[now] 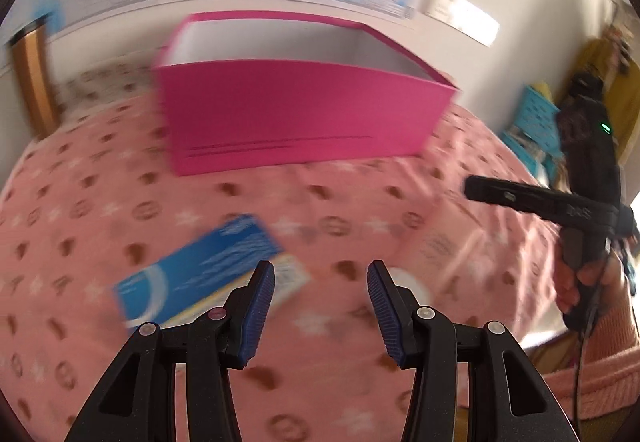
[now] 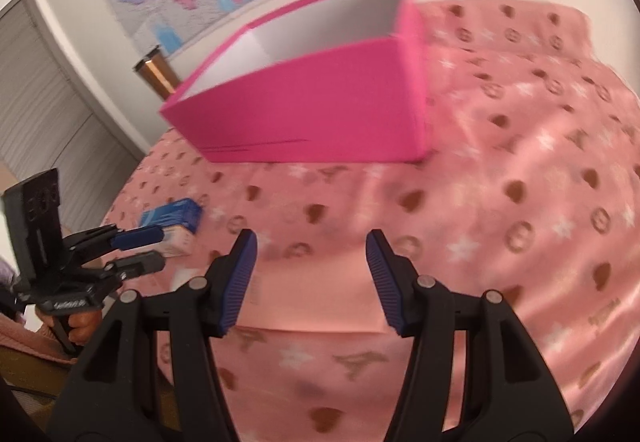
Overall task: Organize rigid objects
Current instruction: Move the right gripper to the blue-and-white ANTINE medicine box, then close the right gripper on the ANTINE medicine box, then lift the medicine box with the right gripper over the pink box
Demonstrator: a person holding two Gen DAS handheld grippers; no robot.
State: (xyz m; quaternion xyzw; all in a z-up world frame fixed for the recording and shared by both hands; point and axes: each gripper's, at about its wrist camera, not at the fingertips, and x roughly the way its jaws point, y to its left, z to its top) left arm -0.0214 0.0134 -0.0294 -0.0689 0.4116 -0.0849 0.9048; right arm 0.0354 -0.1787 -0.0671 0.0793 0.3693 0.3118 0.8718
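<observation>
The left gripper (image 1: 321,306) stands open over the cloth with nothing between its ribbed blue pads (image 1: 262,312). The blue box (image 1: 200,274) lies flat just ahead and to its left, one corner near the left pad. The right gripper (image 2: 312,282) is open and empty too, above a flat pink sheet or card (image 2: 316,306) lying on the cloth; whether that is a box I cannot tell. The blue box looks like light, stiff printed cardboard, smooth and a little slick; I would take it across its short sides, gently enough not to dent it. Beyond, the magenta bin (image 1: 296,114) stands open, rigid, straight-walled, white inside. All rest on a soft pink patterned cloth (image 2: 520,162) with a satin sheen.
</observation>
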